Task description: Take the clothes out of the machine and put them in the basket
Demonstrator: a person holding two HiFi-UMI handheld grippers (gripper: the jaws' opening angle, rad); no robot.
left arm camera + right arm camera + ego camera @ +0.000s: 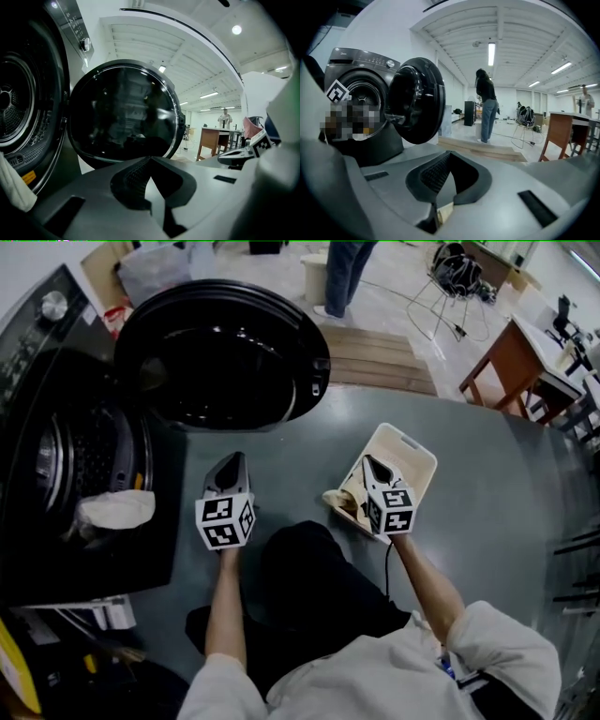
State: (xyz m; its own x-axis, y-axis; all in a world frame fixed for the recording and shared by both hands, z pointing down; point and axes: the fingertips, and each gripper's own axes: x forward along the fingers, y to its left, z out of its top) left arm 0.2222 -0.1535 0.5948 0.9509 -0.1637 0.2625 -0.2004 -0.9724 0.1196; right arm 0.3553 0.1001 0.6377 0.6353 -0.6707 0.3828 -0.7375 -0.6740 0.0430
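Note:
The dark washing machine [56, 427] stands at the left with its round door [220, 352] swung wide open. A white cloth [117, 510] hangs over the drum's lower lip; its edge also shows in the left gripper view [14, 187]. My left gripper [234, 459] hovers right of the drum opening, jaws shut and empty [150, 159]. The cream basket [412, 442] sits on the floor at the right with a beige cloth [339, 502] spilling over its near rim. My right gripper [369, 463] is above that basket, shut with nothing in it [449, 153].
A low wooden platform [375, 357] lies beyond the door. A wooden table [502, 357] and a wire stand [450, 282] are at the back right. A person [342, 277] stands at the far end. My knees are just below the grippers.

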